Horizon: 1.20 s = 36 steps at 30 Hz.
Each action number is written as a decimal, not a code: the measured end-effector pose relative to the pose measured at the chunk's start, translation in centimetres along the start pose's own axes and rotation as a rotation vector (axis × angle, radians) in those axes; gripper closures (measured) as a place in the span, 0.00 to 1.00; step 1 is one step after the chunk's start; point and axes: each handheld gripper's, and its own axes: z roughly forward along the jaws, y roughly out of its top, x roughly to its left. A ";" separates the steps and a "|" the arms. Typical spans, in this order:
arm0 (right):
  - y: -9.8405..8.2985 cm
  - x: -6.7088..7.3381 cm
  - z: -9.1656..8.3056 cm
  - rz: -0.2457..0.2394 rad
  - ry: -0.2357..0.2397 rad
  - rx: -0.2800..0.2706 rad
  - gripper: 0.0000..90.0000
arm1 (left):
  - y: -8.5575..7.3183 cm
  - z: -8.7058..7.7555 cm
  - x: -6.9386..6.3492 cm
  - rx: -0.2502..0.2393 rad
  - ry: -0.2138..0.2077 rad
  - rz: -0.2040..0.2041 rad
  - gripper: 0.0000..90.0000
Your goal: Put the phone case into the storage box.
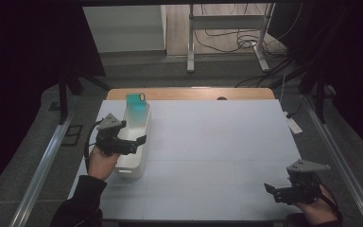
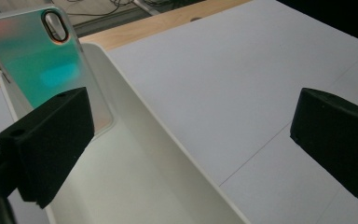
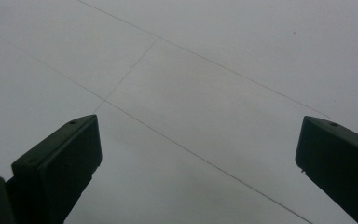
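1. Bin (image 1: 134, 142) near table's (image 1: 217, 142) left edge — phone case (image 1: 135, 106) leaning inside at its far end.
2. Left gripper (image 2: 191, 140) wide, straddling bin's wall, holding nothing.
3. Right gripper (image 3: 198, 163) wide, empty — near right corner.

My phone case (image 2: 37, 60) looks glossy, iridescent plastic; the white bin (image 2: 135, 154) smooth, matt plastic; my table (image 2: 242, 79) matt white, its wooden edge (image 1: 189, 93) at twelve o'clock.

The high view looks down from above onto the whole bench (image 1: 208, 142); the left gripper view sits close over the white bin (image 2: 135, 154), which both share.
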 end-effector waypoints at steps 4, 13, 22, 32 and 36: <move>0.0 0.0 0.0 0.000 0.000 0.000 0.00 | -0.2 -0.3 -0.1 -0.004 0.002 0.002 0.00; 0.0 -0.1 -0.1 0.008 0.004 -0.004 0.00 | -0.8 -1.2 -0.5 -0.014 0.009 0.004 0.00; 0.0 -0.1 -0.1 0.017 0.006 -0.008 0.00 | -1.3 -2.0 -0.9 -0.018 0.012 0.005 0.00; 0.0 -0.1 -0.1 0.015 0.005 -0.006 0.00 | -2.2 -3.1 -1.3 -0.025 0.015 0.001 0.00; 0.0 -0.1 -0.1 0.014 0.005 -0.005 0.00 | -2.4 -3.6 -1.4 -0.029 0.016 -0.002 0.00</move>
